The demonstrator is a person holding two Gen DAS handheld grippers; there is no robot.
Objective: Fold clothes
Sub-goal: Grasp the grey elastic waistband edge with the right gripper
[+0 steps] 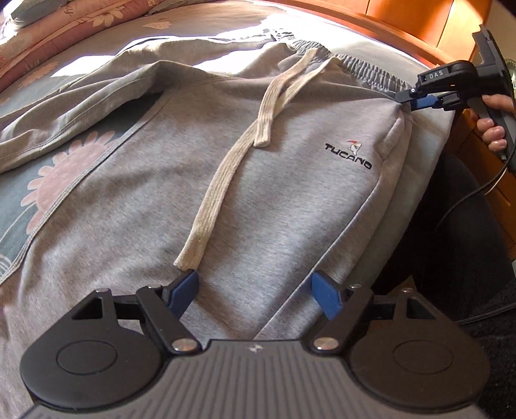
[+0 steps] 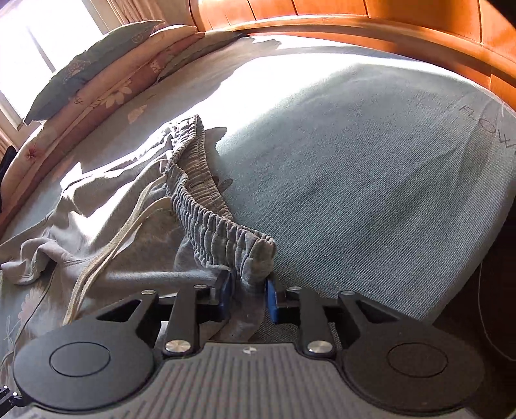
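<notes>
Grey sweatpants [image 1: 258, 180] with a "TUCANO" logo and two beige drawstrings [image 1: 225, 174] lie spread on the bed. My left gripper [image 1: 254, 290] is open and empty, hovering just above the pants' upper leg, near a drawstring end. My right gripper [image 2: 248, 290] is shut on the near corner of the elastic waistband [image 2: 219, 225], lifting it slightly. The right gripper also shows in the left wrist view [image 1: 406, 96], at the waistband's right end, held by a hand.
The bed has a blue-grey floral cover [image 2: 371, 154]. Folded quilts and a pillow [image 2: 106, 67] are stacked at the far left. A wooden bed frame [image 2: 354, 19] curves along the far side. A black cable [image 1: 467, 199] hangs at the right.
</notes>
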